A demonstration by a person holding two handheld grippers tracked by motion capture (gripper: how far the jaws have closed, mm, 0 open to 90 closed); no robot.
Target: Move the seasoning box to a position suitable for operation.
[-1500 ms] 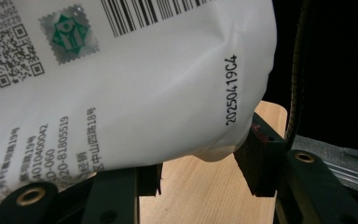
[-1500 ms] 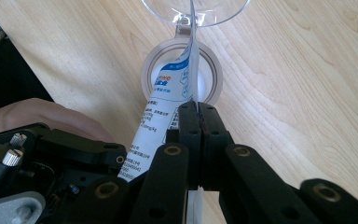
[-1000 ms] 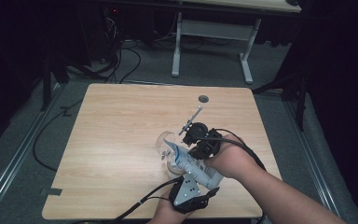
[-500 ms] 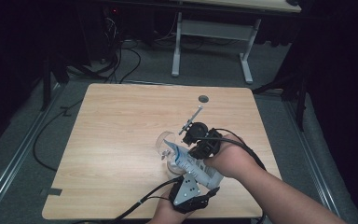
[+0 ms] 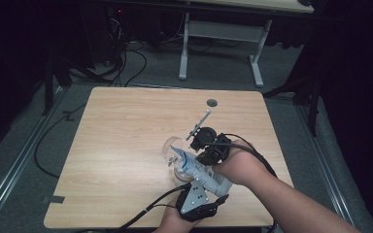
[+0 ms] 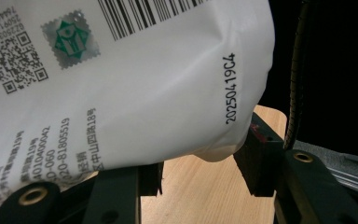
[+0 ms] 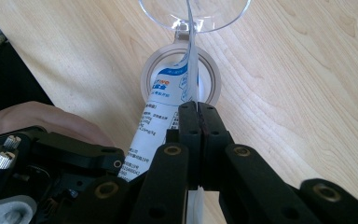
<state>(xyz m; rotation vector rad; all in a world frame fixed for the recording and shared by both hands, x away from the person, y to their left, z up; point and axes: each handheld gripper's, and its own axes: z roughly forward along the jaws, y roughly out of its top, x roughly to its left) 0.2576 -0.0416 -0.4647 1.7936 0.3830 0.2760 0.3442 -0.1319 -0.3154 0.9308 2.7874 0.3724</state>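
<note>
A white pouch (image 5: 201, 171) with blue print hangs tilted over a clear round cup (image 5: 171, 148) on the wooden table (image 5: 126, 136). My left gripper (image 5: 197, 183), at the table's near edge, is shut on the pouch's lower body; its own view shows the barcode side of the pouch (image 6: 144, 84) bulging between the jaws of the left gripper (image 6: 200, 172). My right gripper (image 5: 200, 156) comes in from the right, and in its own view the right gripper (image 7: 199, 122) is shut on the pouch's thin edge. The pouch (image 7: 161, 100) points its tip down into the cup's mouth (image 7: 147, 81), below a clear lid (image 7: 214, 18).
A round cable hole (image 5: 212, 103) sits in the far part of the tabletop. Cables trail from both grippers off the near edge. Beyond the table stands a desk frame (image 5: 221, 43) on grey floor, with cables (image 5: 126, 58) lying at the far left.
</note>
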